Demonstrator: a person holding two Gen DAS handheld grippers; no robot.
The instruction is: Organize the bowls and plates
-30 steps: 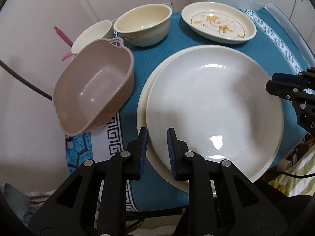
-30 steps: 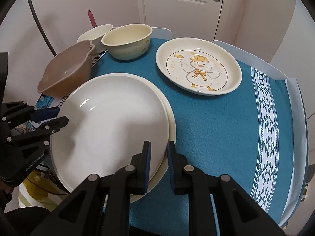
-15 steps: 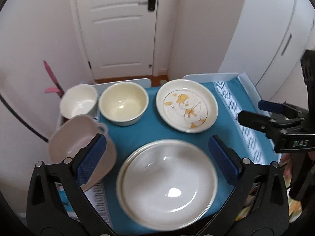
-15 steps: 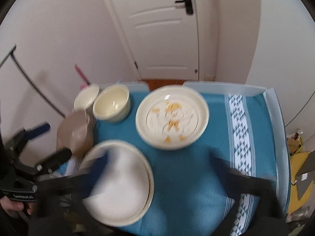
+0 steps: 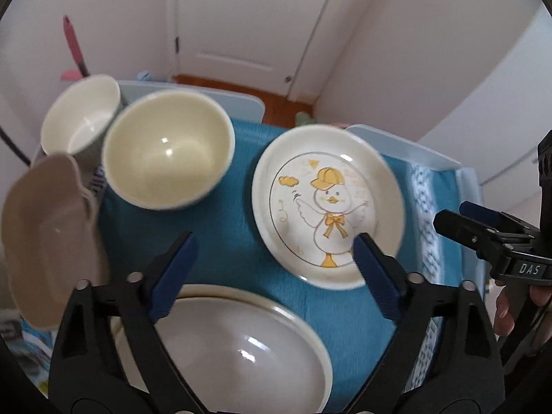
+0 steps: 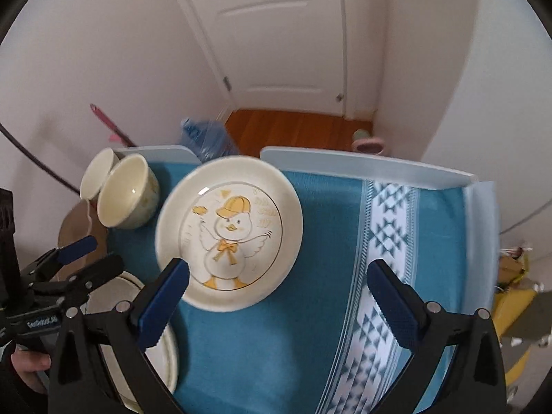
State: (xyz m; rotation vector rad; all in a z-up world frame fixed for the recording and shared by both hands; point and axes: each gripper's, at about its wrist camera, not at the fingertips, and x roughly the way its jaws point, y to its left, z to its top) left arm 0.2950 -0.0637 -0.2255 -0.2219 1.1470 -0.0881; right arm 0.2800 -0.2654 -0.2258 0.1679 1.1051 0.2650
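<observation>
From the left, a matte taupe plastic bowl with a scalloped handle sits at the table's edge beside a small white ceramic cup and a glossy cream round bowl, all on the teal woven tablecloth. The left gripper hangs above the stacked white and cream dinner plates, jaws spread wide and holding nothing. Further right, the shallow cream plate painted with a yellow-capped duck lies flat ahead of the right gripper, whose jaws are also splayed apart and empty.
</observation>
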